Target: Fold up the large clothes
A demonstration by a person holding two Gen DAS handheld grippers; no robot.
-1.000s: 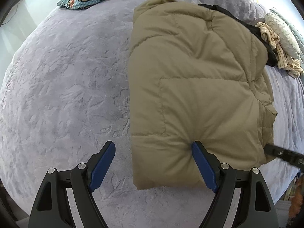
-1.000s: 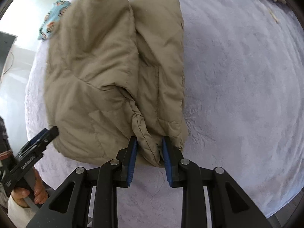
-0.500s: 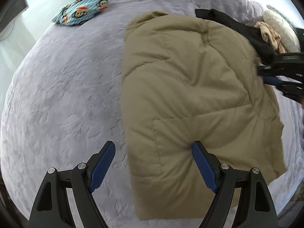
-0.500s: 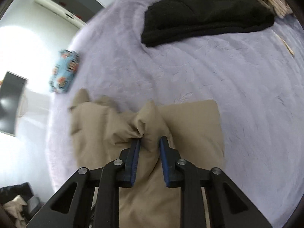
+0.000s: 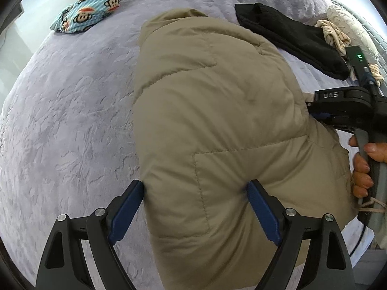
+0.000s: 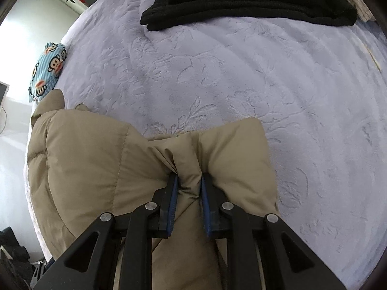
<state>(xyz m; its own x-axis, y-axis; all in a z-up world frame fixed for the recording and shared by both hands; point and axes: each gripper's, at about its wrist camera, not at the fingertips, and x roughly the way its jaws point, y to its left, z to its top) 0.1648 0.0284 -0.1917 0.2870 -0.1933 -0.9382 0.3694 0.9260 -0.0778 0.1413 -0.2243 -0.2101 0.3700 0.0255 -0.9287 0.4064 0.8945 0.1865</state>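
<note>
A large tan puffer jacket (image 5: 217,120) lies folded on the lilac bedspread (image 5: 72,120). My left gripper (image 5: 194,193) is wide open, with the jacket's near edge bulging between its blue pads. My right gripper (image 6: 189,181) is shut on a bunched fold of the jacket (image 6: 121,169) and holds that fold over the jacket's body. The right gripper also shows in the left wrist view (image 5: 312,111), at the jacket's right side, with a hand on its handle.
A folded black garment (image 5: 290,36) lies beyond the jacket, also in the right wrist view (image 6: 254,0). A blue monkey-print cloth (image 5: 89,9) sits at the far left. Striped cream clothing (image 5: 336,33) and a pale pillow (image 5: 348,19) lie at the far right.
My right gripper carried its held jacket edge up and over the jacket toward the far side. The jacket slid nearer, between my left gripper's open pads.
</note>
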